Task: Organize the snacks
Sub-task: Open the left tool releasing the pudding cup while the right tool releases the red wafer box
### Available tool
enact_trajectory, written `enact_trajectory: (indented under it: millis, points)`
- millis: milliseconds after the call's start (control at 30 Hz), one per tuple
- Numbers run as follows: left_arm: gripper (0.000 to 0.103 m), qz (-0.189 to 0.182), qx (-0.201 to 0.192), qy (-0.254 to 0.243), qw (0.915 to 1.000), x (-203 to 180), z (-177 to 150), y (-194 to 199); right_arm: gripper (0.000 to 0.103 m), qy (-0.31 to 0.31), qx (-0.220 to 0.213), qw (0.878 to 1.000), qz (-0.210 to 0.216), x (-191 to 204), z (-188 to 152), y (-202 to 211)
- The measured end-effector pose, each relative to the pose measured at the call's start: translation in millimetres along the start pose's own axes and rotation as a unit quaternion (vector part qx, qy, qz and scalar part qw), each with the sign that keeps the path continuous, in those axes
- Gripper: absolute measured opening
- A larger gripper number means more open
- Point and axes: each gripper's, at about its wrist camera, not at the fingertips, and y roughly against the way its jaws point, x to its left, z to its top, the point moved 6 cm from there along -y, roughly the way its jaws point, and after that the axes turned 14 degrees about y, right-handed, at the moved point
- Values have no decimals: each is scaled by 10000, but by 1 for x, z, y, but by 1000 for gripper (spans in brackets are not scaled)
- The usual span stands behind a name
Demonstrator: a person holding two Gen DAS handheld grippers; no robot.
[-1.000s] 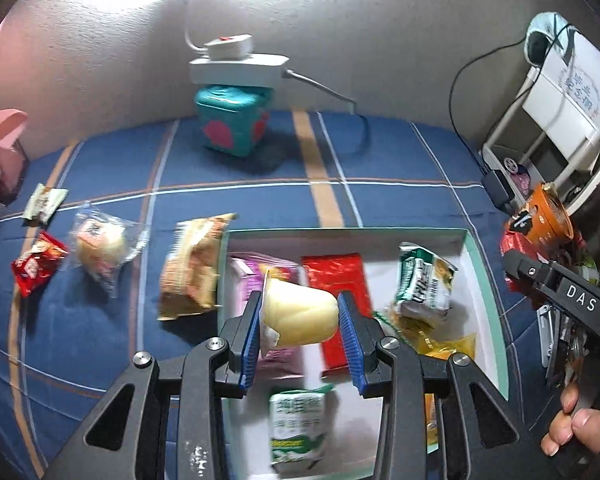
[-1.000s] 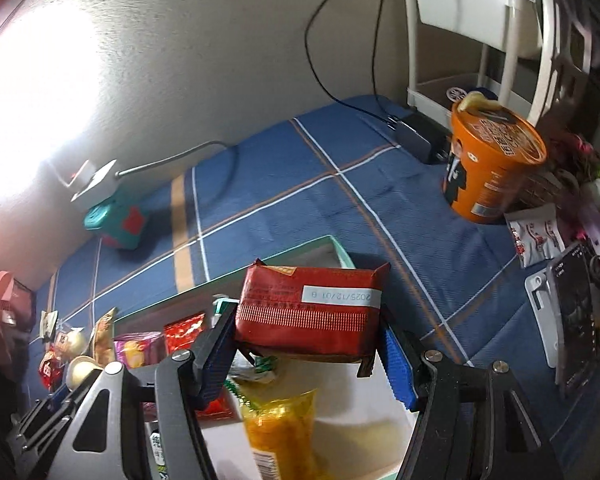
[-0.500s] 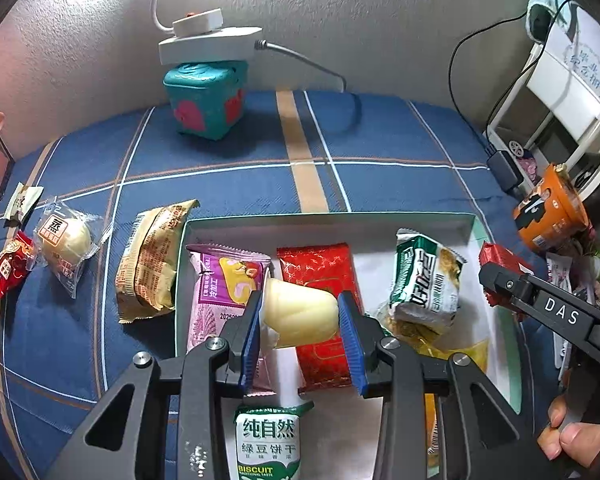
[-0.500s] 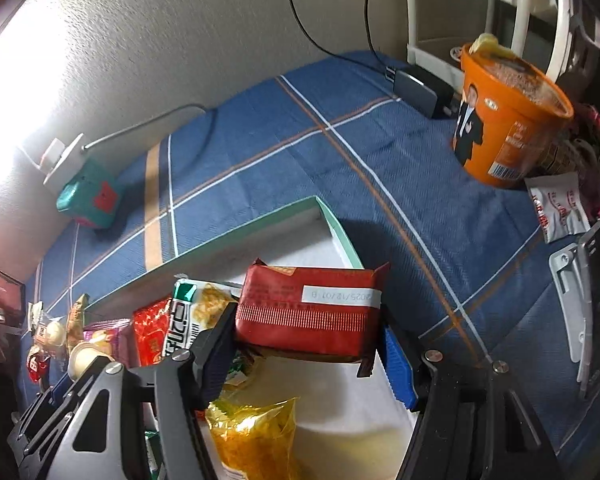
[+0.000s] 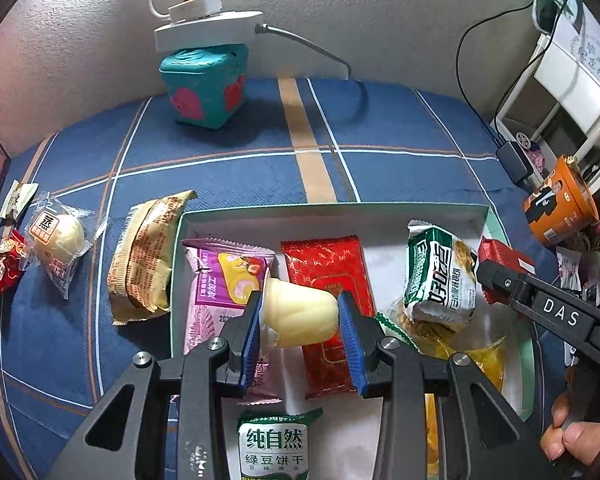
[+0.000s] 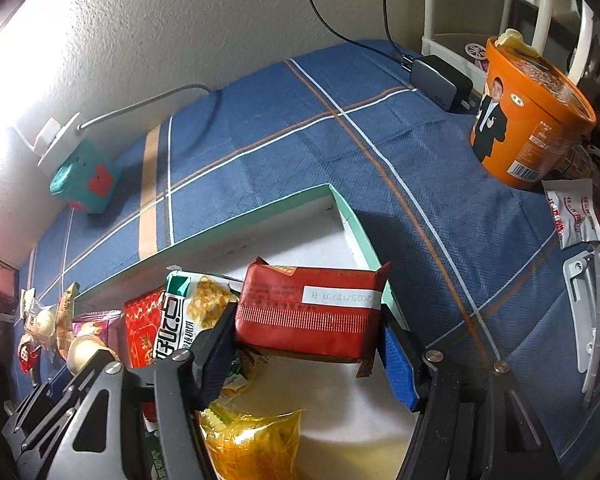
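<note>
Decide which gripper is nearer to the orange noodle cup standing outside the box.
Right. The right gripper, shut on a red packet, hangs over the box's corner on the orange noodle cup's side. The left gripper, holding a pale jelly cup, hangs over the box's other end.

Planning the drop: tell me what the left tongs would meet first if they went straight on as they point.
Probably the red packet lying in the box, right beyond the jelly cup that the left tongs hold; the pink packet lies just beside it. Depth is unclear.
</note>
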Motion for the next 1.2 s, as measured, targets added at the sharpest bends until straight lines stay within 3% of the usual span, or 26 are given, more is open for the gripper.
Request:
enact_trajectory:
  millis: [400, 600, 800, 1200]
  points:
    - [39, 31, 92, 22, 10000, -2, -2, -4, 70, 20, 124, 9999, -20, -1, -2, -4]
    - [39, 11, 22, 52, 10000, -2, 3, 7, 77, 6, -19, 10000, -76, -5, 4, 8]
    - [40, -7, -119, 165, 9998, 3, 14, 27, 77, 42, -278, 9996, -56, -4, 14, 31]
    - [46, 254, -335, 734, 9964, 44, 36, 47, 77, 242, -432, 9988, 8, 12, 19, 46]
